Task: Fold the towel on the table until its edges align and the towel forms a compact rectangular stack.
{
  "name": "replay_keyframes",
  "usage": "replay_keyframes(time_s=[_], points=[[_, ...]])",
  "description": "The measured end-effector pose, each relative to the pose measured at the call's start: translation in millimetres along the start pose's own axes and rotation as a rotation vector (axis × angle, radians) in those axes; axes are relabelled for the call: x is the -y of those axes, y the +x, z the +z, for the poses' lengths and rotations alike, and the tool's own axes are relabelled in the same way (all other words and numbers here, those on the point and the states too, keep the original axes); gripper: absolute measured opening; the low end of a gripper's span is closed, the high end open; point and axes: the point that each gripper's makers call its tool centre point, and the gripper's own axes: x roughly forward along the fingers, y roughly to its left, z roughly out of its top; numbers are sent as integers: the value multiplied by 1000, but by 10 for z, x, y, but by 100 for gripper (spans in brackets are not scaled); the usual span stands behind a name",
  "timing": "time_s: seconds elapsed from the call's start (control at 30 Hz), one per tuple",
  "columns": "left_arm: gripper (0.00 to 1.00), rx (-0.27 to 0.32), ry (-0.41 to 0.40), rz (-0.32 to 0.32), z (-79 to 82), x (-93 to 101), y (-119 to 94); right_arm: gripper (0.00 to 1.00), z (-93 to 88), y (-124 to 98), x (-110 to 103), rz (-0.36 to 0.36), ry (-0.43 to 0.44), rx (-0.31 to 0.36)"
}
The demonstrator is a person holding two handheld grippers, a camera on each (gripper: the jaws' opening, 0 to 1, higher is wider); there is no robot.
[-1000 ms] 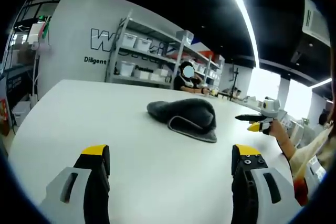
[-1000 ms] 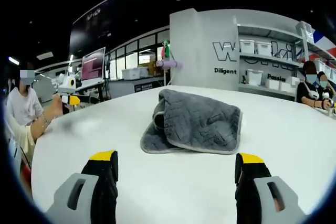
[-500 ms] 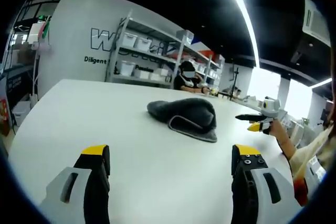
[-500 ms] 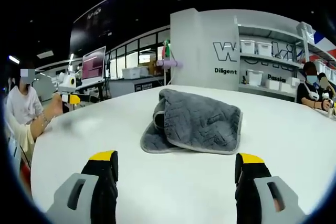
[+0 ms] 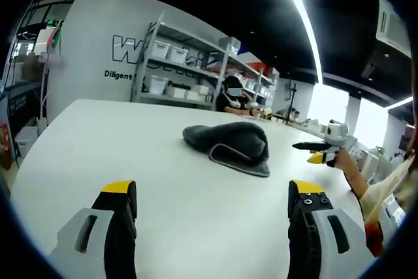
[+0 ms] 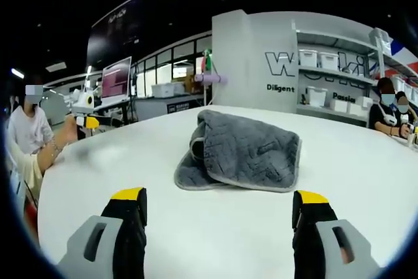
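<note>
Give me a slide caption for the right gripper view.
Open right gripper faces a loosely folded grey towel lying on the white table.

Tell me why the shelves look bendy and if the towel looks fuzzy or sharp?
In the left gripper view the fisheye lens curves the shelves and the ceiling light strip, which glares bright white; the towel looks small and soft. In the right gripper view the towel is sharper, its quilted pattern shows, and the white table is evenly lit with faint shadow.
</note>
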Motion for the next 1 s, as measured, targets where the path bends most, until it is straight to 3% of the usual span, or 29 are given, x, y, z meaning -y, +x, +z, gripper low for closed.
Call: replay_keyframes(time_s=[0.43,0.83,1.0], points=[[94,16,-2,1,63,-24,-43,93,94,14,36,-22,-26,13],[94,30,-11,1,121,-63,-75,87,414,22,-122,6,-91,45],[94,35,-12,-2,139,-55,-79,79,491,50,-206,27,-134,54]])
